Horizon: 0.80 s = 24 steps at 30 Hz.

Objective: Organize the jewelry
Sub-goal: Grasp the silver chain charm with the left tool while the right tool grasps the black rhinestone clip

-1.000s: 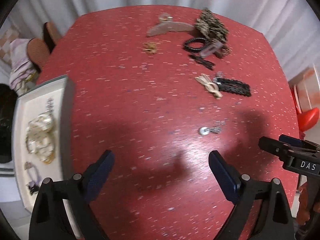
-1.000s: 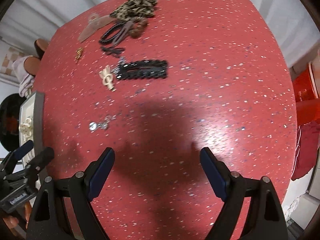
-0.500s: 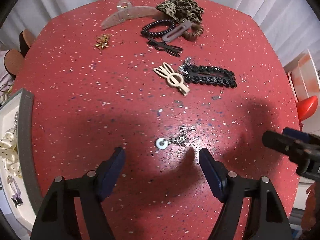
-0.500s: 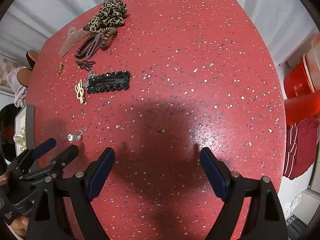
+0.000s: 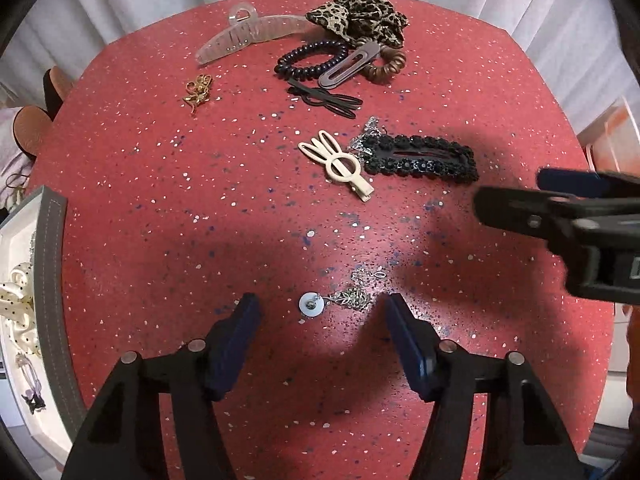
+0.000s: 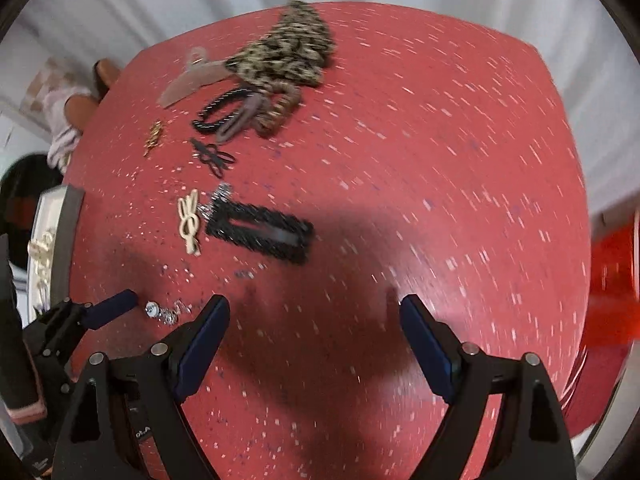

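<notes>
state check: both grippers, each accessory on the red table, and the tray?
left gripper: open, straddling the earring
right gripper: open, holding nothing
silver earring: flat on the table, ungripped
cream bunny clip: flat, touching the black beaded clip
black beaded clip: flat on the table
clear claw clip: shut
grey snap clip: lying across the black coil tie
gold brooch: lying alone
tray: partly filled
</notes>
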Tool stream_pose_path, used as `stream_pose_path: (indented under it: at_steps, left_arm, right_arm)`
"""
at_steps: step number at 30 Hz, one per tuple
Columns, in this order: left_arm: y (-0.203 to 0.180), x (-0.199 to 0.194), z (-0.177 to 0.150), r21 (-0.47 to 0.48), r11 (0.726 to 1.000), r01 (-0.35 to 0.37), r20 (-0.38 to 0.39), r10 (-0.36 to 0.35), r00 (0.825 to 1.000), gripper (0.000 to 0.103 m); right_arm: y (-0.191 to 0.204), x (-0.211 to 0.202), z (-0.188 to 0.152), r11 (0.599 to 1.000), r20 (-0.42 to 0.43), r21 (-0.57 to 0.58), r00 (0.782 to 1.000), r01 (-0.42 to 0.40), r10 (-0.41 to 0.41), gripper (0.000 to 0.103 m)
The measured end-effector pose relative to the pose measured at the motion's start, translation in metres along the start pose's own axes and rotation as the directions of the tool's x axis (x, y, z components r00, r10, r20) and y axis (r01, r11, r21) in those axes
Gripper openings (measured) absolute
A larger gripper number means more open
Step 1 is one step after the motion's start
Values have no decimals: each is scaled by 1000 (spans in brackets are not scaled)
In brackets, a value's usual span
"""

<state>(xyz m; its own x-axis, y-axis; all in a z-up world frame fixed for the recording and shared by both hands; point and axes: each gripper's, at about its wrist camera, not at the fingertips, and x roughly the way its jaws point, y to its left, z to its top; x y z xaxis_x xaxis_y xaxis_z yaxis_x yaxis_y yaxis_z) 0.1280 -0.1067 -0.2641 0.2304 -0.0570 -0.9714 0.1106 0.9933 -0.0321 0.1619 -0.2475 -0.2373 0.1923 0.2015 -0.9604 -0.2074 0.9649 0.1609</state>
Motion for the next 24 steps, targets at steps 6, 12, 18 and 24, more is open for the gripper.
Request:
stream_pose_path:
  at_steps: [6,12,18,24]
  left_arm:
    - [0,0,1,-3,1000,0,1,0,1000,61]
    - [4,-2,2,-12,1000,8,-2,-8,1000,61]
    - [1,-1,9,-17,1000,0,3,0,1000,53]
    - [6,-3,11,-20,1000,7,-2,-7,1000,52]
  right_arm:
    - [29,18,16,983,-23,-180,999,33,-38,89]
    - [50,36,30,959,-28,-279,998,47,-57,89]
    - [71,43,37,941,-10,-332,997,69,-77,84]
    - [79,37,32,938,2,-337,997,78,-82,55]
